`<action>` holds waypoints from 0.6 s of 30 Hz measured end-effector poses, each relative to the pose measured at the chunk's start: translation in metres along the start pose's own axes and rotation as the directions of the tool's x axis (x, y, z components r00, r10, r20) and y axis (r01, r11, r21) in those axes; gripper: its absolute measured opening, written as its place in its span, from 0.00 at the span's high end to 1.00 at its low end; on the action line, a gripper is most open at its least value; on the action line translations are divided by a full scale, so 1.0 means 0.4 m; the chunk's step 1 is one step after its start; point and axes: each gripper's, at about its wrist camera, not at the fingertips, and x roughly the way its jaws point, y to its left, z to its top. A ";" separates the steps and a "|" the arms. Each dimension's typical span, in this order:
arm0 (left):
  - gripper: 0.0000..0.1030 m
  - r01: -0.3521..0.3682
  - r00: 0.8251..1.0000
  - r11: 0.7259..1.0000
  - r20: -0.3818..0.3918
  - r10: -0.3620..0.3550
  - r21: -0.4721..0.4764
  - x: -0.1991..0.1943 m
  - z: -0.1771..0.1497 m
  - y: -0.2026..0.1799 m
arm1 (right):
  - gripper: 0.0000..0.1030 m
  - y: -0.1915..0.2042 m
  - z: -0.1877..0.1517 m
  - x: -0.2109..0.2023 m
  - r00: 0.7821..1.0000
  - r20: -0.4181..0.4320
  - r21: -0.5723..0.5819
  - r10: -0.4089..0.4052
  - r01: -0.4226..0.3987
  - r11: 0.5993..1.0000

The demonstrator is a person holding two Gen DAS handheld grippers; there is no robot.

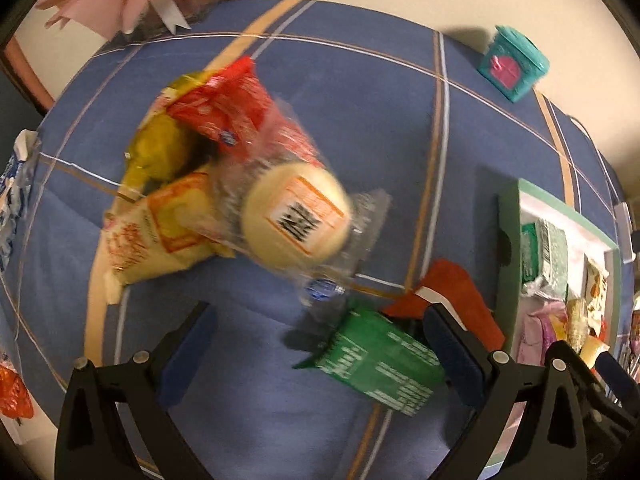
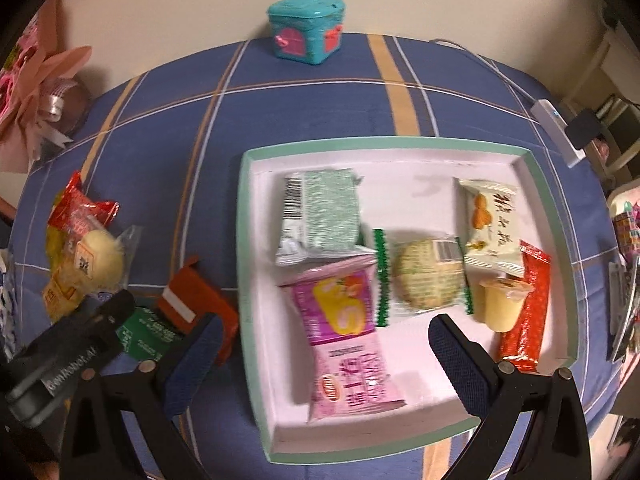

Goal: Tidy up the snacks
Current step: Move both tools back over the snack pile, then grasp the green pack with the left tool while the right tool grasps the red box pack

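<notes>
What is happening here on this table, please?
A person is sorting snacks with two handheld grippers. Both are open and hold nothing. The left gripper hovers near the loose pile on the blue cloth, close to a green packet. The right gripper is over the tray, which already holds several packets.

Table [image 2: 320, 112], cloth-covered: tray [image 2: 556, 216] at centre-right in the right wrist view, small lidded box [image 2: 306, 30] behind it at the far edge. In the tray: barcoded packet [image 2: 320, 216] at back left; long packet [image 2: 344, 336] in front of it, its far end lapping the barcoded packet's near edge; round wrapped cake [image 2: 426, 278] in the middle; biscuit packet [image 2: 492, 228] at back right; jelly cup [image 2: 502, 304] in front of that, resting on a flat sachet [image 2: 528, 312]. Left of the tray (on the cloth): folded carton [image 2: 196, 304] just beside the tray wall, printed packet [image 1: 380, 364] partly under it, snack heap [image 1: 224, 184] farther left, round bun [image 1: 296, 216] on top.
</notes>
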 end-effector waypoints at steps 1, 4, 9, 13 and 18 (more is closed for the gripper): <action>0.01 -0.002 1.000 1.000 -0.003 0.002 0.010 0.005 -0.002 -0.010 | 0.00 -0.004 0.001 0.000 1.000 0.000 0.002 0.000 0.000 1.000; 0.01 -0.017 1.000 0.999 -0.019 0.018 0.041 0.027 -0.007 -0.041 | 0.00 -0.016 0.002 -0.001 1.000 -0.001 0.013 0.004 -0.004 1.000; 0.01 0.015 1.000 1.000 -0.020 -0.015 0.006 0.036 -0.008 -0.047 | 0.00 -0.024 0.002 -0.002 1.000 -0.001 0.018 0.015 -0.015 1.000; 0.00 0.023 0.999 1.000 -0.025 -0.023 0.004 0.034 -0.015 -0.040 | 0.00 -0.021 0.000 -0.004 1.000 -0.002 0.018 0.019 -0.019 1.000; 0.00 -0.004 0.999 1.000 -0.035 0.005 0.014 0.026 -0.026 -0.015 | 0.00 -0.017 0.000 -0.003 1.000 -0.003 0.013 0.022 -0.022 1.000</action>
